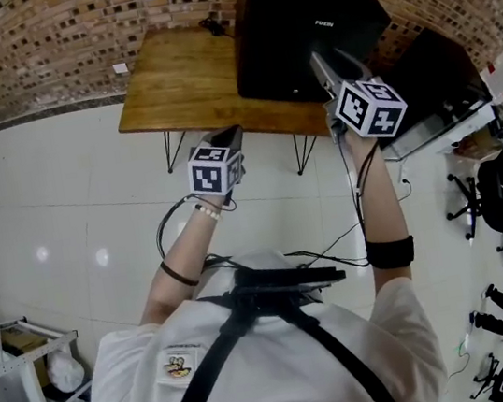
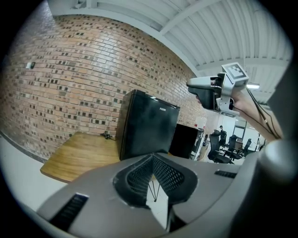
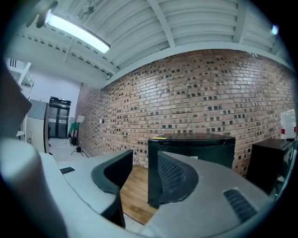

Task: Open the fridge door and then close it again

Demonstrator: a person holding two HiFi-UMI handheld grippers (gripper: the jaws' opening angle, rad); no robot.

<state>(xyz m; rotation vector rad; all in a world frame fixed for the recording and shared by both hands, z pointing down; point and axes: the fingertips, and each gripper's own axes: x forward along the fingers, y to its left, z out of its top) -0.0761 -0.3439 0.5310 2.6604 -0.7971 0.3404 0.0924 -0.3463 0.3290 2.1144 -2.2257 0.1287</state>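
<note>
Left hand-held gripper (image 2: 152, 158) closed, empty; right hand-held gripper (image 3: 142, 160) parted, empty, facing fridge (image 3: 205, 148)

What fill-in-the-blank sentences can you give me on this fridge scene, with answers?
The black fridge stands on a ___ table.
The wall behind it is made of ___.
The left claw is ___.
The right claw is ___, holding nothing.
Missing words: wooden; brick; shut; open.
</note>
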